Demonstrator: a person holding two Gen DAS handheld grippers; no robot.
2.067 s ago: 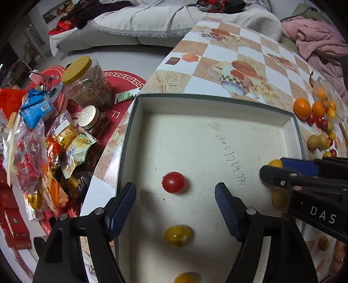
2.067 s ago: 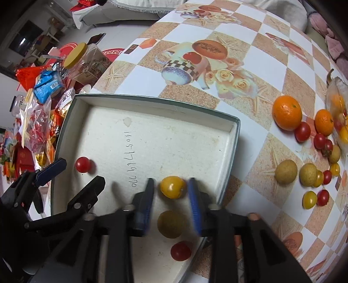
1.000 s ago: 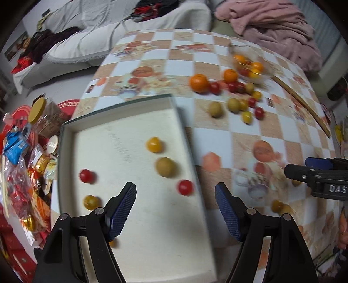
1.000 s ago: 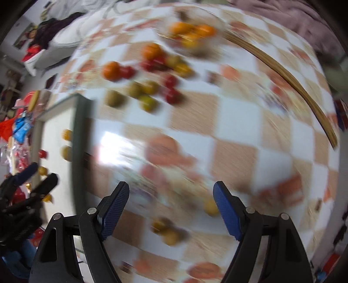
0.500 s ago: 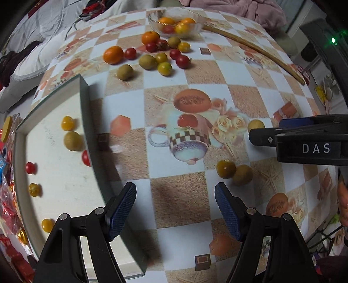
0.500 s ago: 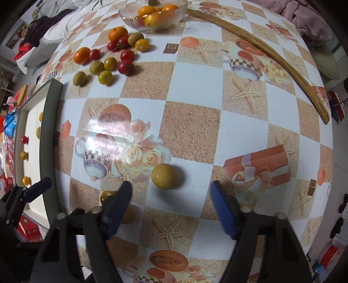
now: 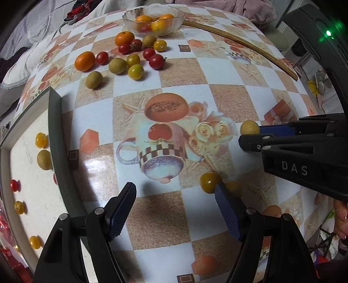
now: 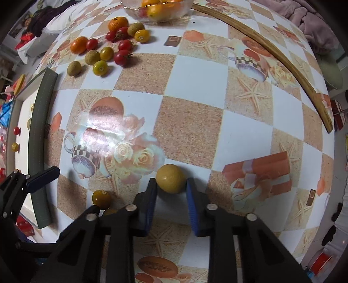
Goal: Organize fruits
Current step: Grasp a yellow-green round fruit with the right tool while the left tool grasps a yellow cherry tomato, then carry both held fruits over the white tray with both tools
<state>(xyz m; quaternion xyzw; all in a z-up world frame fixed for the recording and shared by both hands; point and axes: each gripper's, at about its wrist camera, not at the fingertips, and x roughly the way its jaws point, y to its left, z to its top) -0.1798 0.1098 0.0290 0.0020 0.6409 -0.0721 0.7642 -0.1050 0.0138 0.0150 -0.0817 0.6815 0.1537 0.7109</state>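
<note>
Yellow fruit [image 8: 171, 178] sits pinched in the right gripper [image 8: 170, 191] jaws; left gripper [image 7: 175, 212] jaws spread

We've got a round tan-yellow fruit [image 8: 171, 178] sitting on the table right at the tips of the right gripper [image 8: 170, 192], squeezed between its blue pads, and a yellow cherry tomato [image 8: 101, 199] lying just to its left. Further back there's a loose bunch of tomatoes, brownish fruits and oranges [image 7: 127, 57] in front of the glass bowl [image 7: 152, 20] of oranges. A few small red and yellow ones [image 7: 41, 139] are spread apart inside the tray [image 7: 57, 139] on the left.
</note>
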